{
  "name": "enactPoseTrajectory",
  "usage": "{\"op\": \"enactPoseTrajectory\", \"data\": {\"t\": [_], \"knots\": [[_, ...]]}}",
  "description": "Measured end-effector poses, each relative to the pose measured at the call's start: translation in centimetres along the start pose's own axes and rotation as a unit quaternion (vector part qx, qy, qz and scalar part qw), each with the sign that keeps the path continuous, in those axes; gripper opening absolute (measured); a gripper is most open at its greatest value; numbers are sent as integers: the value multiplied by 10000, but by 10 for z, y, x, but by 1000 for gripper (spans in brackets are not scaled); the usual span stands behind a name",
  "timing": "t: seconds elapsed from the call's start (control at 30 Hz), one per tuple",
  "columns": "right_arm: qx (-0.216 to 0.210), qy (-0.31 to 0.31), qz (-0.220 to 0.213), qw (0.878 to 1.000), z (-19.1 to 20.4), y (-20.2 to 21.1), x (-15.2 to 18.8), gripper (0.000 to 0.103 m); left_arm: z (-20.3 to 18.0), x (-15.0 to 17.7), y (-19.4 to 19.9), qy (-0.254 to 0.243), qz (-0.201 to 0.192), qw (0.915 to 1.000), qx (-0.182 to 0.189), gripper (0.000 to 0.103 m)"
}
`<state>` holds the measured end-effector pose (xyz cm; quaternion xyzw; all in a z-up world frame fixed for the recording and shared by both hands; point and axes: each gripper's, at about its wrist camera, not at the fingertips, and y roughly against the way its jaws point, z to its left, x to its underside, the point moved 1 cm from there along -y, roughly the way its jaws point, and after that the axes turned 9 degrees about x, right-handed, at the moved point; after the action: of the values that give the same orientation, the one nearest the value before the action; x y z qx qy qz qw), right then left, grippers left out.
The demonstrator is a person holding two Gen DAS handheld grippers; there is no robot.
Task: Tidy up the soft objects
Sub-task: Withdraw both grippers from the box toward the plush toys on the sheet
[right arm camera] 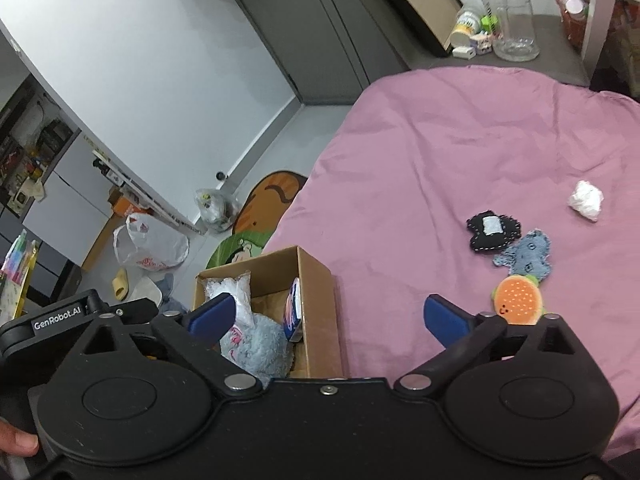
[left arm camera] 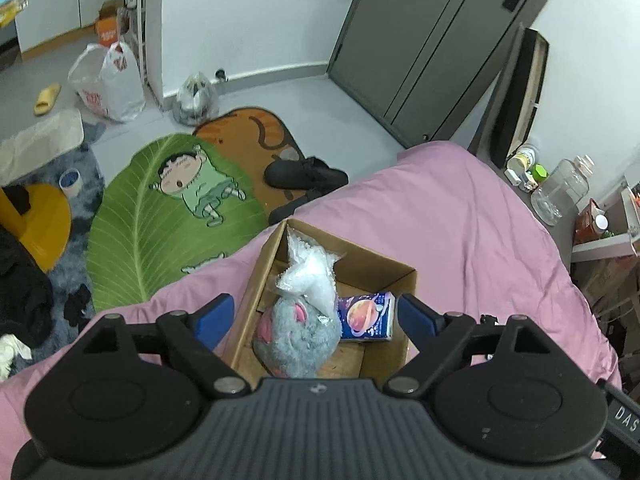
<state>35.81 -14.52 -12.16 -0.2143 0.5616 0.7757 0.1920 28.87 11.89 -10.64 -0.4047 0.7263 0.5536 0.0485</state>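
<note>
A cardboard box [left arm camera: 374, 266] sits on the pink bed near its left edge. It holds a grey-and-pink plush [left arm camera: 298, 340], a white plastic bag [left arm camera: 308, 276] and a blue tissue pack [left arm camera: 366, 316]. My left gripper [left arm camera: 316, 316] is open and empty just above the box. The box [right arm camera: 316, 300] shows in the right wrist view too. My right gripper [right arm camera: 328, 316] is open and empty over the box's right wall. A burger plush [right arm camera: 518, 300], a blue denim toy [right arm camera: 526, 258], a black felt toy [right arm camera: 494, 232] and a white crumpled wad [right arm camera: 586, 200] lie on the bed to the right.
The pink bed sheet [right arm camera: 440, 152] spreads wide. Floor mats [left arm camera: 160, 216], black slippers [left arm camera: 304, 176] and plastic bags [left arm camera: 108, 84] lie on the floor left of the bed. A clear jar [right arm camera: 512, 20] and small bottles stand beyond the bed's far end.
</note>
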Motion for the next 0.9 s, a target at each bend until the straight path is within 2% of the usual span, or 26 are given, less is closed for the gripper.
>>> {"op": "enactPoseTrajectory", "data": {"t": [0.17,0.47,0.7,0.9], "knots": [[35,-8,-133,9999,-8,11,5,103,-9,11,14,-179,-209,9996,6,88],[77,-84,-317,9994,-28,31,14,103,-25,26,29,-406,-356,9985,-118,88],[156,-24,-418,9990,-43,44,19,103,-37,41,40,-554,-412,9976,-36,88],[188,260,-506,9982,-48,58,26,103,-46,52,47,-638,-351,9973,54,88]]}}
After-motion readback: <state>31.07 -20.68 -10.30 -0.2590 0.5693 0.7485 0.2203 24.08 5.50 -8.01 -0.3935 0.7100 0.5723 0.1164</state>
